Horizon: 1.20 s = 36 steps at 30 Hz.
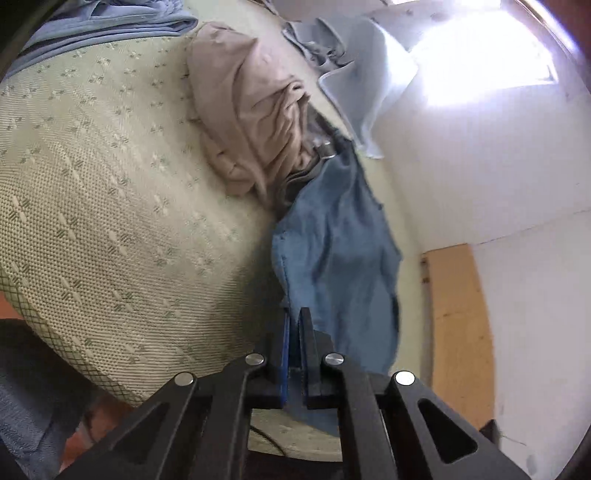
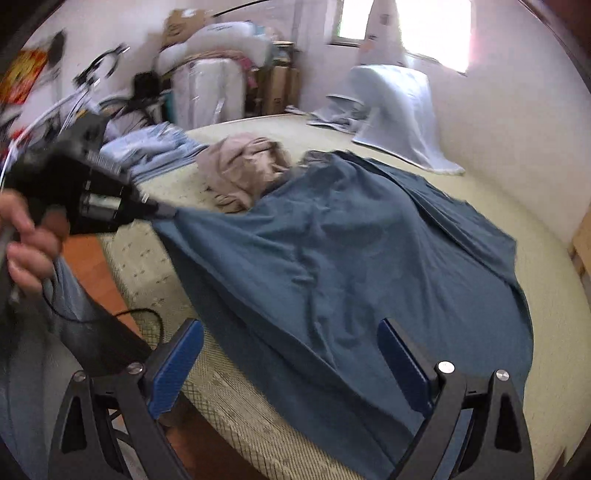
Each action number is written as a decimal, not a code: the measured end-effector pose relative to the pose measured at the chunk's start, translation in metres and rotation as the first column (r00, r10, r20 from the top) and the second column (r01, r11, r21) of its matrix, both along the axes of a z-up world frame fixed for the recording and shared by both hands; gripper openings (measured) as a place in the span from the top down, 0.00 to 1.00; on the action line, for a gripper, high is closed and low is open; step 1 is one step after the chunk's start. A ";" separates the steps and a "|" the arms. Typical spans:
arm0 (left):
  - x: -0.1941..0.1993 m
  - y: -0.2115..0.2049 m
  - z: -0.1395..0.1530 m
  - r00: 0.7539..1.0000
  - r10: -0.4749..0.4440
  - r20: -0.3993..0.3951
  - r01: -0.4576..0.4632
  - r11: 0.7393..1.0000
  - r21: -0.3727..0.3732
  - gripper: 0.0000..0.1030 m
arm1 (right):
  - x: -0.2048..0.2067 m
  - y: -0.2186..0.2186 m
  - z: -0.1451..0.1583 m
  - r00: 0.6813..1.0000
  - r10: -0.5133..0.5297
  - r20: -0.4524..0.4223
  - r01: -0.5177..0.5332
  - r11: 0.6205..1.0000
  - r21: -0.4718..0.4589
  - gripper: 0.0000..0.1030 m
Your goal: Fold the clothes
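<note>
A large blue garment (image 2: 332,266) lies spread over the patterned mattress (image 2: 155,266). My left gripper (image 1: 294,321) is shut on an edge of the blue garment (image 1: 340,251); the right wrist view shows the left gripper (image 2: 166,211), held in a hand (image 2: 26,243), pinching the cloth's left corner. My right gripper (image 2: 291,332) hangs open above the garment's near edge, its blue pads (image 2: 173,369) wide apart with nothing between them. A crumpled beige garment (image 2: 243,166) lies just behind the blue one, also visible in the left wrist view (image 1: 251,110).
Light-blue folded clothes (image 2: 147,151) rest at the mattress's far left. A pale grey cloth (image 2: 399,110) drapes against the wall by the bright window (image 2: 424,29). Boxes and bagged bedding (image 2: 218,74) stand behind the bed. An orange floor (image 2: 88,258) and a black cable (image 2: 140,314) lie left.
</note>
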<state>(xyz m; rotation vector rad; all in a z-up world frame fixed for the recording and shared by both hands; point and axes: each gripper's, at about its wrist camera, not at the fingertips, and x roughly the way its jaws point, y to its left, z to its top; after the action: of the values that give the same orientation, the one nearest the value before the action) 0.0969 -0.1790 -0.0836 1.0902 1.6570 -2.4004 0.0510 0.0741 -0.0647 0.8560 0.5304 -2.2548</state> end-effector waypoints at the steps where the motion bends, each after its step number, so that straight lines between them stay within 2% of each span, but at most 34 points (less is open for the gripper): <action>1: 0.001 -0.001 0.002 1.000 -0.005 -0.016 0.005 1.000 0.022 0.97 | 0.003 -0.008 -0.001 1.000 0.026 -0.014 -0.025 1.000 0.014 0.06; 5: -0.003 -0.003 0.018 0.997 -0.030 -0.075 0.038 0.994 0.107 0.97 | 0.015 -0.039 -0.001 0.990 0.126 -0.070 -0.123 0.992 0.041 0.06; 8: -0.007 -0.002 0.025 0.994 -0.052 -0.100 0.064 0.991 0.119 0.97 | 0.025 -0.063 -0.002 0.975 0.195 -0.104 -0.191 0.980 0.050 0.06; 12: -0.007 0.002 0.027 0.992 -0.078 -0.098 0.091 0.986 0.136 0.97 | 0.035 -0.089 -0.011 0.954 0.221 -0.205 -0.199 0.972 0.123 0.09; 14: -0.007 0.005 0.027 0.992 -0.091 -0.091 0.104 0.983 0.150 0.97 | 0.041 -0.102 -0.016 0.938 0.232 -0.258 -0.194 0.967 0.165 0.21; 16: -0.007 0.007 0.028 0.991 -0.101 -0.091 0.115 0.979 0.168 0.97 | 0.046 -0.114 -0.021 0.919 0.245 -0.310 -0.187 0.960 0.207 0.41; 20: -0.010 0.009 0.036 0.988 -0.119 -0.101 0.133 0.979 0.155 0.97 | 0.047 -0.124 -0.032 0.900 0.252 -0.355 -0.160 0.950 0.270 0.64; 21: -0.006 0.009 0.039 0.988 -0.121 -0.097 0.134 0.981 0.138 0.96 | 0.046 -0.125 -0.034 0.898 0.253 -0.359 -0.155 0.947 0.280 0.85; 22: -0.003 0.009 0.043 0.988 -0.121 -0.091 0.131 0.984 0.116 0.96 | 0.045 -0.125 -0.035 0.901 0.246 -0.358 -0.147 0.948 0.283 0.98; 25: -0.007 0.011 0.045 0.991 -0.114 -0.069 0.118 0.991 0.060 0.86 | 0.043 -0.120 -0.029 0.907 0.221 -0.358 -0.136 0.959 0.247 0.98; 27: -0.009 0.013 0.044 0.992 -0.112 -0.061 0.115 0.992 0.046 0.62 | 0.041 -0.118 -0.023 0.910 0.205 -0.360 -0.128 0.966 0.225 0.98; 30: -0.014 0.020 0.041 0.992 -0.119 -0.052 0.122 0.991 0.056 0.47 | 0.038 -0.116 -0.017 0.915 0.191 -0.355 -0.125 0.971 0.202 0.98; 36: -0.023 0.032 0.031 0.991 -0.131 -0.005 0.131 0.990 0.060 0.45 | 0.038 -0.114 -0.013 0.926 0.178 -0.333 -0.128 0.978 0.167 0.98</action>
<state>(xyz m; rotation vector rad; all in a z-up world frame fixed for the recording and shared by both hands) 0.0740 -0.1472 -0.0527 1.2445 1.7210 -2.4425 0.0893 -0.0398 -0.0778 0.4615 0.8979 -2.2508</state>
